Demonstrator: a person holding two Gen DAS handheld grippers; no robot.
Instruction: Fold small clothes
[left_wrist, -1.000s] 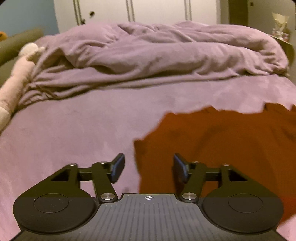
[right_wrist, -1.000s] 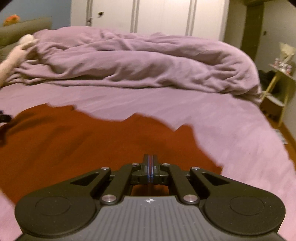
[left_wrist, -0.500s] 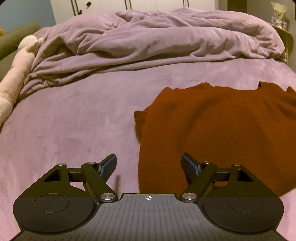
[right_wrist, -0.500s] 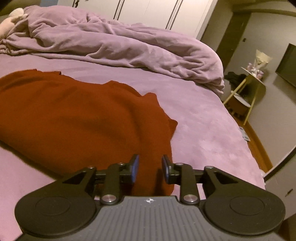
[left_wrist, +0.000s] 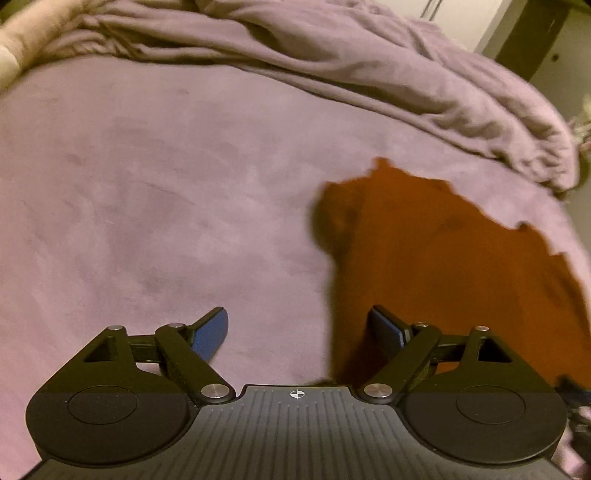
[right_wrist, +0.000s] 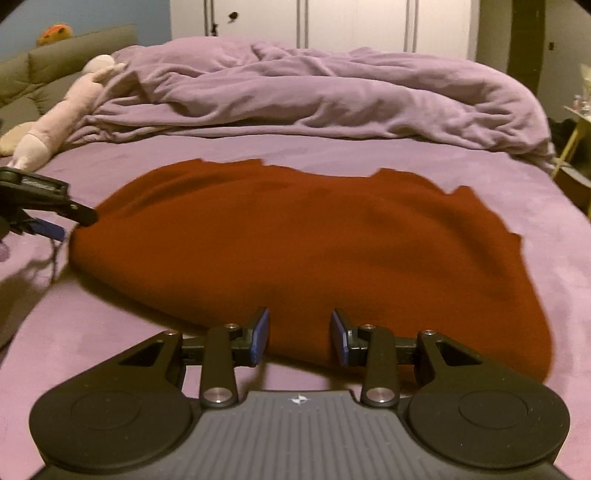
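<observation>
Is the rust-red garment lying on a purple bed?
Yes, the rust-red garment is spread on the purple bed, in front of the rumpled duvet.

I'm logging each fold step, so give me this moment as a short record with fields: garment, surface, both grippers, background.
garment: rust-red garment, spread flat with some wrinkles
surface: purple bed sheet
left hand-held gripper: open, at the garment's left edge, nothing gripped
right hand-held gripper: jaws opening, pads apart above the garment's near edge, not pressing it
background: bunched purple duvet; pink plush toy at the left
</observation>
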